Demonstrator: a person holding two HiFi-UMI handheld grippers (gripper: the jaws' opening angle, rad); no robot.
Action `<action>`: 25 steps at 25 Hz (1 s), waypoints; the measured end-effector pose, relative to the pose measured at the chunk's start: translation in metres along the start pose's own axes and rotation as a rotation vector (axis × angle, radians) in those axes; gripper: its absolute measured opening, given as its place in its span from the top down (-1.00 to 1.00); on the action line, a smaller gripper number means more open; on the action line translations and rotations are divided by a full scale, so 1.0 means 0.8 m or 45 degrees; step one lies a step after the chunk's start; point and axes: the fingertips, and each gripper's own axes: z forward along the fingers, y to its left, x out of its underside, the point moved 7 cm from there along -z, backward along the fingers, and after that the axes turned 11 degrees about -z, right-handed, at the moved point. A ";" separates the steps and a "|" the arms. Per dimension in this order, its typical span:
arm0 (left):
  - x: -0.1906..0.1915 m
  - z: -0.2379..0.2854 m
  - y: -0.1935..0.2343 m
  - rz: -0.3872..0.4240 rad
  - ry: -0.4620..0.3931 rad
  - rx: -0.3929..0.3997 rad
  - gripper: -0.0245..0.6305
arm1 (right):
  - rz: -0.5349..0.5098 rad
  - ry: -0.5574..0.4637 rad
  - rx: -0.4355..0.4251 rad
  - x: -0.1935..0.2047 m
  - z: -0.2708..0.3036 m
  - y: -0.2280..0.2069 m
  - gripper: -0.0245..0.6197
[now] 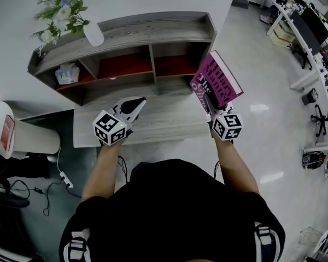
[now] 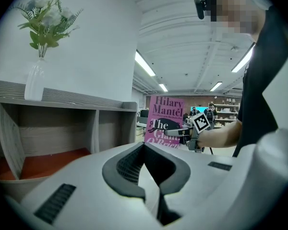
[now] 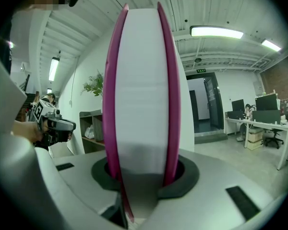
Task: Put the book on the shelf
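A thick magenta book (image 1: pixel 221 81) stands on edge off the shelf's right end, with my right gripper (image 1: pixel 208 100) shut on its lower part. In the right gripper view the book (image 3: pixel 139 95) fills the space between the jaws of the right gripper (image 3: pixel 141 176), white page edge facing the camera. The grey wooden shelf (image 1: pixel 136 31) has red-floored compartments and sits on a grey table (image 1: pixel 164 125). My left gripper (image 1: pixel 136 101) hovers over the table in front of the shelf, shut and holding nothing. In the left gripper view, the book (image 2: pixel 165 121) shows beyond the left gripper (image 2: pixel 145 150).
A white vase of flowers (image 1: pixel 93 34) stands on the shelf top. A tissue pack (image 1: pixel 67 73) lies in the left compartment. A white round seat (image 1: pixel 22 135) and floor cables are at the left. Office desks and chairs (image 1: pixel 311 31) line the right side.
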 end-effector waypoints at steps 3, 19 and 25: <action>0.004 -0.001 -0.004 -0.001 0.013 -0.001 0.87 | 0.006 -0.002 0.004 0.000 -0.002 -0.002 0.47; 0.012 -0.023 0.020 -0.043 0.002 -0.016 0.87 | -0.010 -0.006 0.027 -0.008 0.009 0.010 0.47; 0.006 -0.022 0.031 -0.022 0.016 0.015 0.87 | -0.020 0.006 0.063 -0.009 0.013 0.013 0.47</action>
